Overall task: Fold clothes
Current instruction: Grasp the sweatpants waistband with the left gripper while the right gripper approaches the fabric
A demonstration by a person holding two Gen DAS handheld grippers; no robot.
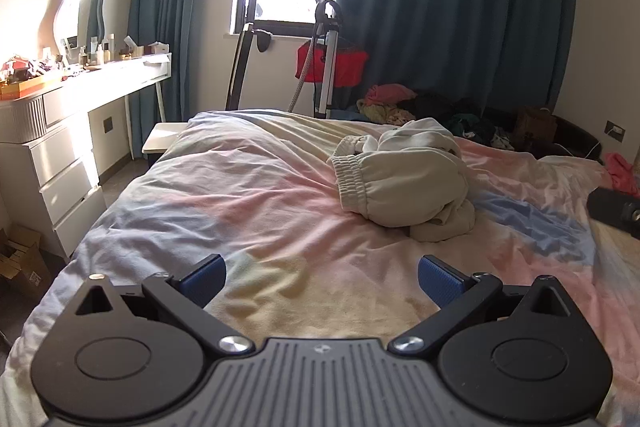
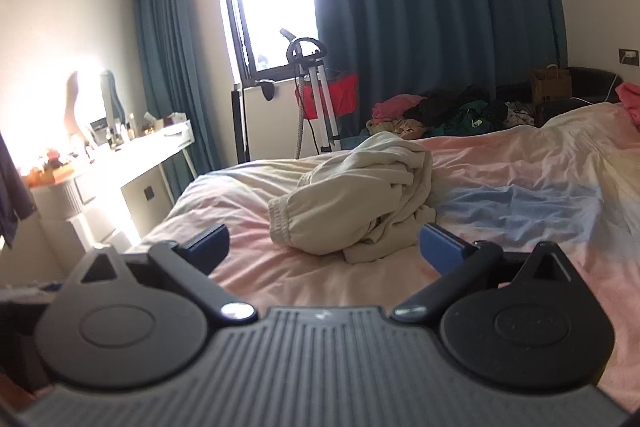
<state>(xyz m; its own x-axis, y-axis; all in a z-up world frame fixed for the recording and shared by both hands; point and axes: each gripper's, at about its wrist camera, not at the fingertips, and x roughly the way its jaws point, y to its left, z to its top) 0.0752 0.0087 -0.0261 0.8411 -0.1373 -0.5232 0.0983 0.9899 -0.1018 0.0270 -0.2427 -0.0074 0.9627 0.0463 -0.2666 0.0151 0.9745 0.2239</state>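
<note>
Folding is not yet under way: the cream garment (image 1: 404, 179) is lying in a crumpled heap on the bedspread (image 1: 240, 195), toward the far right of the bed in the left wrist view and close ahead, near the middle, in the right wrist view (image 2: 352, 203). It looks like a pair of sweatpants, judging by the ribbed elastic band (image 1: 350, 183) that is facing left, though the bunching is hiding most of its shape. The left gripper (image 1: 322, 283) is hovering over bare bedspread with its jaws spread wide and nothing between the blue pads (image 1: 440, 281), well apart from the heap. The right gripper (image 2: 324, 251) is likewise standing released and empty, its blue pads (image 2: 440, 247) framing the near edge of the garment without touching it. The step in hand appears to be the approach before the first grasp. The next move is probably calling for each gripper to reach the heap, pinch a separate point along the elastic band or an outer edge, and lift and spread the cloth flat, since no fold can be made while it is lying balled up. Soft, thick fabric like this is likely to sag and drag the bedspread along, so the pinch should be taking garment cloth only. A pile of other clothes (image 2: 448, 111) is waiting beyond the far edge of the bed.
</note>
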